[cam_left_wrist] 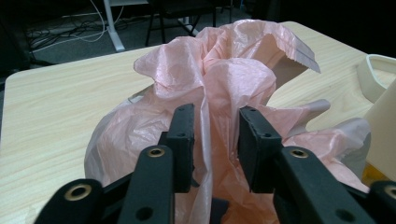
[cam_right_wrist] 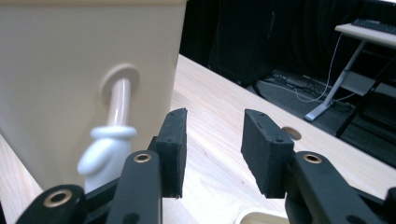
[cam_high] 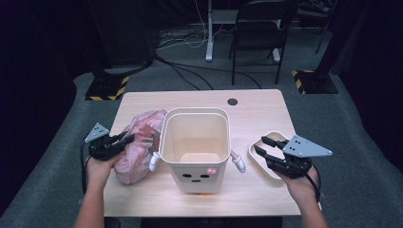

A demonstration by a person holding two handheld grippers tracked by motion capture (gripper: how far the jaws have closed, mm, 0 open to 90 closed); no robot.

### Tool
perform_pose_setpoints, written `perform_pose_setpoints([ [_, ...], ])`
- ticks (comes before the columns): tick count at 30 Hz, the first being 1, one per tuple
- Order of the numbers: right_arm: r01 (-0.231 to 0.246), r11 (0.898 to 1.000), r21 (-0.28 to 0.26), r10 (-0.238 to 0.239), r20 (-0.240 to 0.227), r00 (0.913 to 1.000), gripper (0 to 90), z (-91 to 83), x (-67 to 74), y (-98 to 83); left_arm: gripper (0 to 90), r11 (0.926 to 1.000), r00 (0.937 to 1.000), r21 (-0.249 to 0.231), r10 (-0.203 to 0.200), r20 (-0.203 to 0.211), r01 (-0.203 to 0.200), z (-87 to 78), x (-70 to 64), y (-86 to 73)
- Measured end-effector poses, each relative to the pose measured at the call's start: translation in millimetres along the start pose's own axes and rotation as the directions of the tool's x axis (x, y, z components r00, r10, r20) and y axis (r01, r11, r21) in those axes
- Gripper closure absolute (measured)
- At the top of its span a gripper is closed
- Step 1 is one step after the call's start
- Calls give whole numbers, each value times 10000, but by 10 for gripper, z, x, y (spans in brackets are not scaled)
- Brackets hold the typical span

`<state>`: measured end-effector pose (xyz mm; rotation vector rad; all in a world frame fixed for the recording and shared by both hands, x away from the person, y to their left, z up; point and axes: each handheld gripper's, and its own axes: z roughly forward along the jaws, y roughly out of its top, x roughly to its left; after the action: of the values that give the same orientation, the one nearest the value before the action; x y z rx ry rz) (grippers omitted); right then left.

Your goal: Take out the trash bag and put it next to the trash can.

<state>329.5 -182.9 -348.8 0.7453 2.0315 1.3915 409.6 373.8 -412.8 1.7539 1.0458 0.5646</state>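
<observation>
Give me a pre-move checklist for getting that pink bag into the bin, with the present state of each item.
1. Left gripper placed at the pink plastic bag: ok, a fold of the bag runs between its jaws.
2. Grip on the bag: not ok, the jaws stand apart and the pads do not press the film.
3. Bin upright with its mouth free: ok, the inside looks empty.
4. Right gripper free to help: ok, jaws open with nothing between them, beside the bin's white arm-shaped handle.
5. Oval lid out of the way: ok, it lies on the table to the right of the bin.
6. Bag opening located: cannot tell, the bag is crumpled.
</observation>
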Motion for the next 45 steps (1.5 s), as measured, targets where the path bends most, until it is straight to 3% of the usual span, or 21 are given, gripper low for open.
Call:
perform_pose_setpoints([
  [5,-142,9993,342,144,-56,9999,598,70,-21,-139,575,9995,9996,-310,-104,-253,96,-46,-16,30],
  [12,-416,9966,718,410,95,9991,597,141,-69,-315,474,9970,9988,-766,81,-493,-118,-161,-63,87],
  [16,-626,9944,852,606,266,9978,599,167,-116,-414,433,9945,9996,-1044,-39,-296,8,-225,-104,135],
  [23,-990,9863,1320,936,469,9945,602,237,-189,-612,424,9940,9997,-1068,228,-67,-234,-296,-200,206],
  [38,-1353,9801,1451,1232,893,9884,593,315,-312,-883,423,9948,9994,-977,310,130,-296,-351,-286,261],
  [45,-1544,9765,1506,1440,779,9865,593,343,-345,-960,423,9948,9993,-955,360,139,-345,-365,-320,284],
])
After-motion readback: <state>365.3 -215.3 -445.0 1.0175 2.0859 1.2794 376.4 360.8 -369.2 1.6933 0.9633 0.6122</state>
